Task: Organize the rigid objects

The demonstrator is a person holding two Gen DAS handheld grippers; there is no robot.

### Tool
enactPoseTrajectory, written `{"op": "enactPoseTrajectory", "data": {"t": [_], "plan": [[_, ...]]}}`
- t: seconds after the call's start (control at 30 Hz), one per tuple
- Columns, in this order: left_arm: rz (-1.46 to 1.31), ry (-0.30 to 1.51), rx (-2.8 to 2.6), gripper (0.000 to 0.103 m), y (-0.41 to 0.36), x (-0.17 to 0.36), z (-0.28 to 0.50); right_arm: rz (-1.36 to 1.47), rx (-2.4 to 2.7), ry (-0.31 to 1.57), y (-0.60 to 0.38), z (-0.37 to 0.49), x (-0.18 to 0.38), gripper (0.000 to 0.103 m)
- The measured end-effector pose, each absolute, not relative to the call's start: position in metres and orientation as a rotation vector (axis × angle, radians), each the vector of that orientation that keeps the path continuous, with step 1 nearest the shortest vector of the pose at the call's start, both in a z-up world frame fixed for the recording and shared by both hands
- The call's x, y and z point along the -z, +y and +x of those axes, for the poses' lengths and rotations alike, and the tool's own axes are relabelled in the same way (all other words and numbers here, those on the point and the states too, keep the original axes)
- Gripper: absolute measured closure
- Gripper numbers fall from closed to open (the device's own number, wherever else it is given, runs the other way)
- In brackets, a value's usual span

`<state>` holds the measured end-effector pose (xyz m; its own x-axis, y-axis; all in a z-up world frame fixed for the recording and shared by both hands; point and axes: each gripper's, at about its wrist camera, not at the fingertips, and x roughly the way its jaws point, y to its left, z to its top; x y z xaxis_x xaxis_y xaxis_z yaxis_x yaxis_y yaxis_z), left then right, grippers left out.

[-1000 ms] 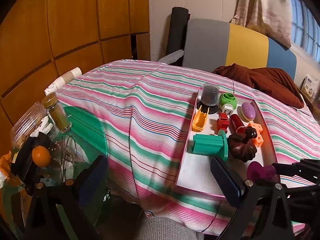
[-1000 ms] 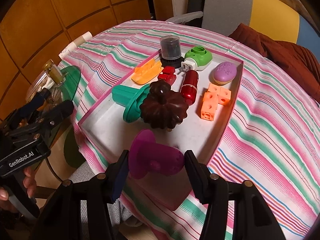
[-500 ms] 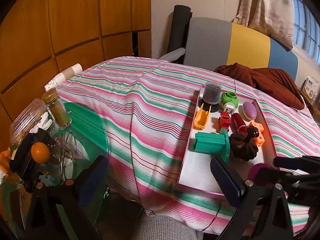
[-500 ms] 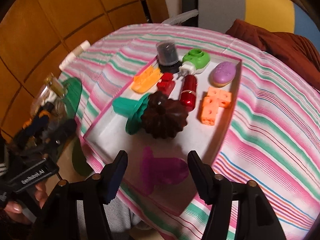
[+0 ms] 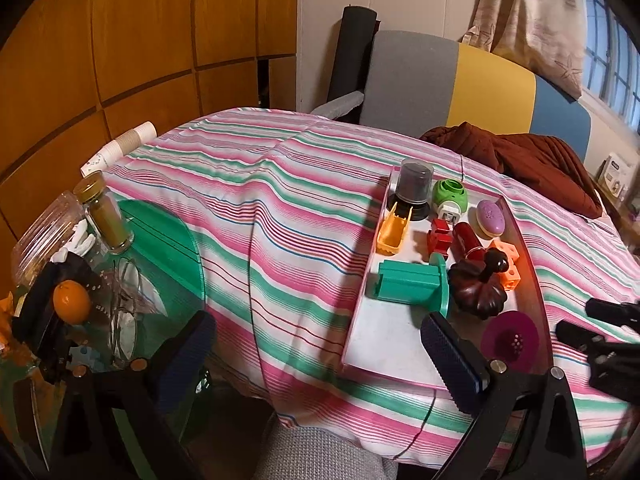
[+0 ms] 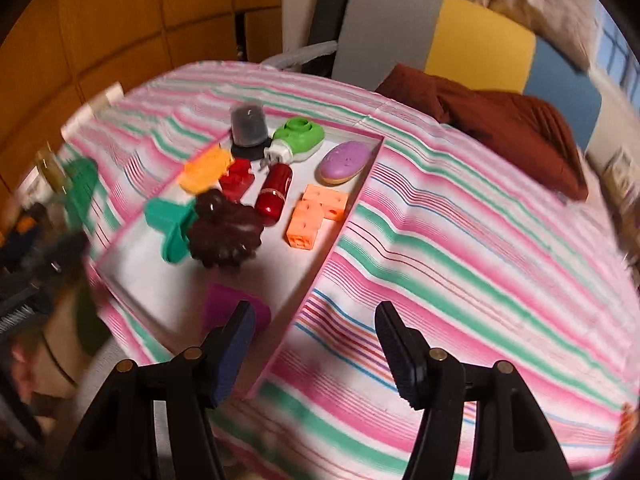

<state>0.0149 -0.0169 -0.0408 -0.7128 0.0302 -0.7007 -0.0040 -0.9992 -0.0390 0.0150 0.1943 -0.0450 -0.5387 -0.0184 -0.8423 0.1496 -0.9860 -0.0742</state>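
1. Blur is spread over the left edge of the right wrist view, so the bottles and the glass side table there cannot be made out; a purple spool (image 6: pixel 228 306) is partly hidden behind the left finger of the right claw (image 6: pixel 316 344).
2. In the left wrist view the purple spool (image 5: pixel 510 340) is shown end-on at the near right corner of the tray (image 5: pixel 362 320), and the right claw is cut off at the right edge.
3. A pink-rimmed white tray (image 6: pixel 168 304) is laid on a bed covered with a pink, green and white striped sheet (image 5: pixel 280 216). On it are seen a green spool (image 5: pixel 412 286), a dark brown pumpkin-shaped piece (image 5: pixel 478 292), an orange scoop (image 5: pixel 394 230), red blocks (image 5: pixel 440 234), a red cylinder (image 6: pixel 276 192), orange cubes (image 6: pixel 318 214), a lilac oval (image 6: pixel 346 160), a green plug-in device (image 6: pixel 298 140) and a grey capped container (image 6: pixel 248 124).
4. Wooden wall panels are seen at far left, a grey, yellow and blue headboard (image 5: pixel 460 80) at the far side, and a brown garment (image 6: pixel 492 120) on the bed.
5. The right claw is held spread wide and empty above the tray's near right rim and the sheet.
6. The left claw (image 5: pixel 320 364) is likewise held wide apart, gripping nothing, near the bed's near edge, with a glass side table (image 5: pixel 168 248) just left of it.
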Motion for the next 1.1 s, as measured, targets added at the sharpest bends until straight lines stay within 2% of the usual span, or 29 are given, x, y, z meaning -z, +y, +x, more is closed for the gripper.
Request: {"op": "enactPoseTrajectory", "data": {"t": [0.37, 0.57, 0.83, 1.1], "plan": [[-1.184, -0.015, -2.851, 0.000, -0.012, 0.034, 0.014, 1.411, 2.682, 0.322, 0.165, 0.009, 0.047, 0.040], [-1.131, -0.154, -2.775, 0.000, -0.013, 0.024, 0.016, 1.421, 2.719, 0.141, 0.178, 0.008, 0.028, 0.040], [-1.191, 0.022, -2.887, 0.000, -0.009, 0.013, 0.008, 1.396, 2.751, 0.003, 0.175, 0.007, 0.007, 0.040], [-1.250, -0.082, -2.832, 0.000, -0.014, -0.003, -0.001, 1.479, 2.801, -0.120, 0.177, -0.002, 0.001, 0.039]]}}
